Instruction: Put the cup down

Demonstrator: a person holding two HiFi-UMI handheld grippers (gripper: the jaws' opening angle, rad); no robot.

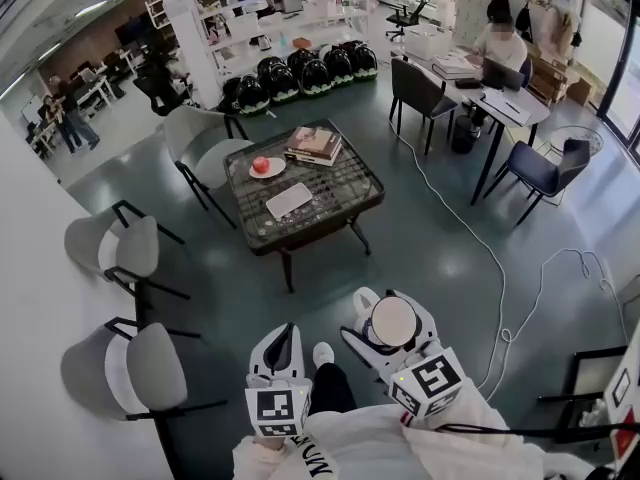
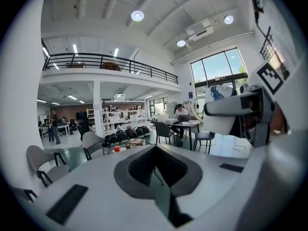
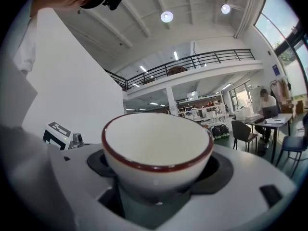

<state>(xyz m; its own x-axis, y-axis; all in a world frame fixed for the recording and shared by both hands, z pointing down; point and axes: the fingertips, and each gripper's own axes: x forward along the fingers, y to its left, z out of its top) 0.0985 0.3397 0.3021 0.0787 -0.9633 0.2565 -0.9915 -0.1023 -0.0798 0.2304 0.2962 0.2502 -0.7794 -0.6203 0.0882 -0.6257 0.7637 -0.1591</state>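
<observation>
A white cup with a dark red rim [image 1: 393,320] sits upright between the jaws of my right gripper [image 1: 392,314], held low in front of me above the floor. In the right gripper view the cup [image 3: 158,146] fills the middle, empty inside, and the dark pads [image 3: 220,166] press on its sides. My left gripper [image 1: 283,340] hangs beside it to the left. Its jaws [image 2: 155,163] are together with nothing in them. A black wire-top coffee table [image 1: 340,193] stands ahead, well beyond both grippers.
On the table lie a white saucer with a red thing [image 1: 266,167], stacked books [image 1: 314,145] and a white flat item [image 1: 289,200]. Grey chairs [image 1: 125,248] stand at the left. A white cable [image 1: 500,268] runs over the floor at the right. A person sits at a desk [image 1: 497,43].
</observation>
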